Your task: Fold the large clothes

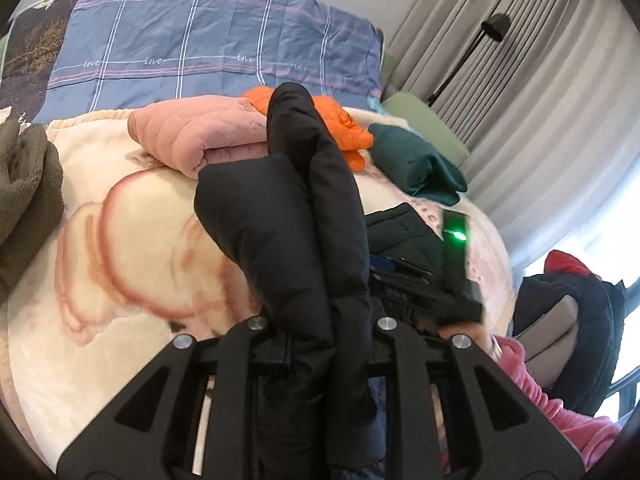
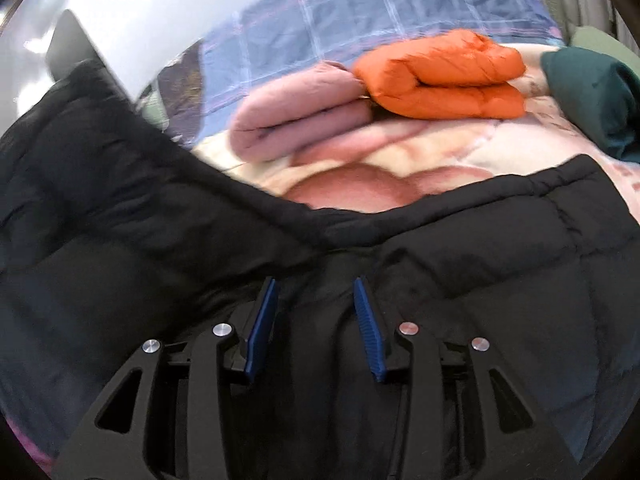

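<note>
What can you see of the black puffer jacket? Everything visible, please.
The black puffer jacket is matte, quilted and padded, with stitched channels and a seamed edge. It lies partly on the cream floral blanket. A thick fold, possibly a sleeve, is pinched in the left gripper and lifted, sticking forward. The right gripper sits over its body, blue pads apart with fabric between them; grip unclear.
</note>
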`<action>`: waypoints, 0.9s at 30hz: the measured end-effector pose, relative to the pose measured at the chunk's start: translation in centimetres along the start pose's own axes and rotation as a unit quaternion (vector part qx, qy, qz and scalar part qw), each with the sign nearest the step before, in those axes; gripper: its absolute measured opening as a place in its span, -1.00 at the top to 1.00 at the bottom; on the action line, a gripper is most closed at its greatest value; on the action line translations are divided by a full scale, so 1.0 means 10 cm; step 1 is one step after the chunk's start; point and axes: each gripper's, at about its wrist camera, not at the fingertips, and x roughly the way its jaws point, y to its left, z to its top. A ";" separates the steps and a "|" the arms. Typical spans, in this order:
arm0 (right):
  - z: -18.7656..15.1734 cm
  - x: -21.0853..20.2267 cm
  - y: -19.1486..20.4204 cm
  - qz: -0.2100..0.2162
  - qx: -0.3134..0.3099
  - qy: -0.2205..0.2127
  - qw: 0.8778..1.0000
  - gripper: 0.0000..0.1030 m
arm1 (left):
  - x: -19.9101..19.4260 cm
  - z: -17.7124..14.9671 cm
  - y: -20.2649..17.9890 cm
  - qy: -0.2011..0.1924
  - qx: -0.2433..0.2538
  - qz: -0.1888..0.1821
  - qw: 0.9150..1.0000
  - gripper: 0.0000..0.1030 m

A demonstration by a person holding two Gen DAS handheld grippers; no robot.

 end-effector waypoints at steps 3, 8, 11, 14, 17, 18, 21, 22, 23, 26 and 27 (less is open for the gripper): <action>-0.05 0.40 0.03 -0.007 -0.008 0.047 0.999 0.12 | 0.04 0.08 -0.10 0.012 -0.015 -0.010 1.000 0.62; 0.04 0.69 0.06 0.001 -0.014 0.054 0.998 0.12 | 0.42 0.13 -0.38 0.047 -0.006 -0.005 0.999 0.62; 0.05 0.59 -0.01 0.021 -0.018 0.054 0.998 0.14 | 0.62 0.19 -0.52 0.060 -0.011 -0.027 0.998 0.61; 0.03 0.21 -0.16 0.007 0.004 0.037 0.999 0.15 | 0.70 0.24 -0.67 0.059 -0.008 -0.047 0.997 0.59; -0.08 -0.51 -0.33 -0.018 0.011 -0.022 1.000 0.08 | 0.78 0.27 -0.80 0.064 0.004 -0.042 0.997 0.55; -0.14 -0.75 -0.39 -0.011 0.009 -0.045 0.999 0.03 | 0.81 0.28 -0.84 0.066 0.006 -0.041 0.997 0.53; -0.35 -1.16 -0.61 0.012 0.028 -0.066 0.997 0.03 | 0.95 0.35 -0.95 0.072 0.001 -0.049 0.996 0.52; -0.42 -1.21 -0.67 0.002 0.035 -0.066 0.997 0.03 | 0.99 0.38 -0.98 0.074 -0.001 -0.053 0.996 0.52; -0.51 -1.27 -0.75 -0.020 0.041 -0.073 0.996 0.03 | 1.03 0.39 -1.01 0.076 -0.002 -0.055 0.996 0.52; -0.74 -1.46 -1.06 -0.049 0.073 -0.105 0.991 0.06 | 1.22 0.38 -1.19 0.088 0.012 -0.058 0.994 0.48; -0.78 -1.49 -1.15 -0.041 0.093 -0.109 0.989 0.07 | 1.29 0.38 -1.26 0.092 0.017 -0.058 0.994 0.45</action>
